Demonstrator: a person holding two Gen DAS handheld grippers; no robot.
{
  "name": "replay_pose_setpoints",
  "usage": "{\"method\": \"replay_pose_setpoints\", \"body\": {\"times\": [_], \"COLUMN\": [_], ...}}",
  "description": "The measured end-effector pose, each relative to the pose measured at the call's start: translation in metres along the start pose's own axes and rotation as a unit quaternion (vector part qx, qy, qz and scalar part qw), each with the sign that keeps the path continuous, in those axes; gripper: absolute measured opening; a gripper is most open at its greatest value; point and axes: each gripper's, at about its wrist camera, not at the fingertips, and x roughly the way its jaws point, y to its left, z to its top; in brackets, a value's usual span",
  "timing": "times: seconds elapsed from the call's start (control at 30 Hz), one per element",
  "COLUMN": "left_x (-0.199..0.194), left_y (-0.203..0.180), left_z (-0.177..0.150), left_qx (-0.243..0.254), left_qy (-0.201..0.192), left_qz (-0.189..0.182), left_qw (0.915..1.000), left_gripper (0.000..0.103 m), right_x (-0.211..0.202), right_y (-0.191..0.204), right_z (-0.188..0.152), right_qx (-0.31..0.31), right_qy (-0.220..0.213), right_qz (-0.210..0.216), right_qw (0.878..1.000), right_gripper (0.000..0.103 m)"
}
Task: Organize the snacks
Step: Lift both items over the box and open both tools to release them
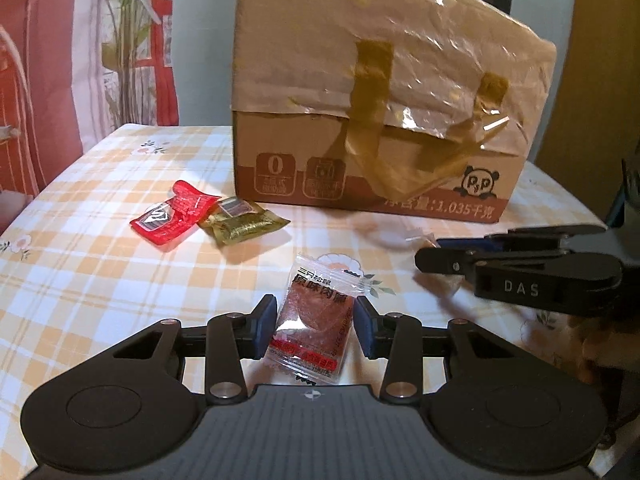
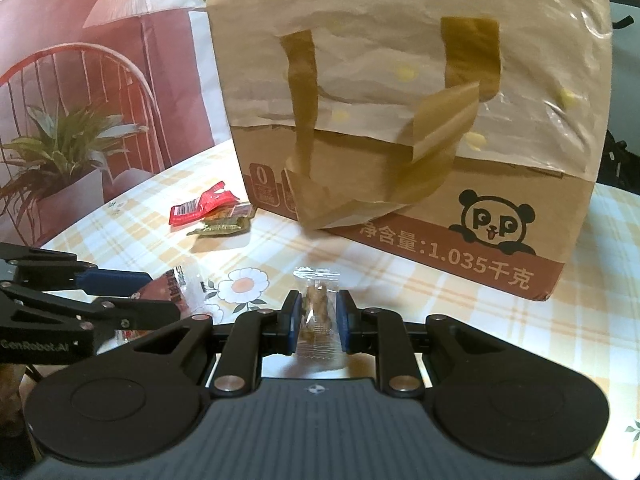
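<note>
Meat-jerky packet (image 1: pixel 310 320) pinched mid-body between left gripper (image 1: pixel 316 326) pads, near edge of table (image 1: pixel 100 272). Small clear snack packet (image 2: pixel 318 314) likewise clamped in right gripper (image 2: pixel 318 322), before the cardboard box (image 2: pixel 400 120). Likely light, crinkly, slippery film; best gripped across the filled middle, not the seams.

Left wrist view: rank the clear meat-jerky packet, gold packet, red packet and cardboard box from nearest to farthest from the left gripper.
1. Clear meat-jerky packet, between the left gripper fingers.
2. Gold packet, ahead-left.
3. Red packet, left beside gold; too close to call.
4. Cardboard box, behind.
</note>
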Motion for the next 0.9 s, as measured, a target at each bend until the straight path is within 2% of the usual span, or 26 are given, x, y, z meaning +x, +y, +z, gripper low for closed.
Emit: {"method": "replay_pose_setpoints", "body": {"times": [0.4,0.53,0.77,0.9], "left_x": [-0.001,-0.007,-0.025,-0.037], "left_y": [0.002,0.004,0.009,0.009], "left_z": [0.001,0.006,0.026,0.054], "left_qx": [-0.009,-0.012,-0.018,-0.008], "left_qy": [-0.003,-0.017,-0.038,-0.067], "left_qz": [-0.012,-0.018,-0.032,-0.031], "left_qw": [0.9999,0.9996,0.9986,0.9972], "left_gripper": [0.044,0.044,0.044,0.044], "right_x": [-0.002,-0.003,-0.02,-0.043], "right_y": [0.002,0.002,0.012,0.013], "right_z": [0.0,-0.001,-0.002,0.01], "right_qx": [-0.001,0.0,-0.022,-0.018], "right_qy": [-0.004,-0.005,-0.016,-0.055], "right_qz": [0.001,0.008,0.008,0.017], "right_qw": [1.0,1.0,1.0,0.998], "right_gripper": [0.02,0.02,0.02,0.02]}}
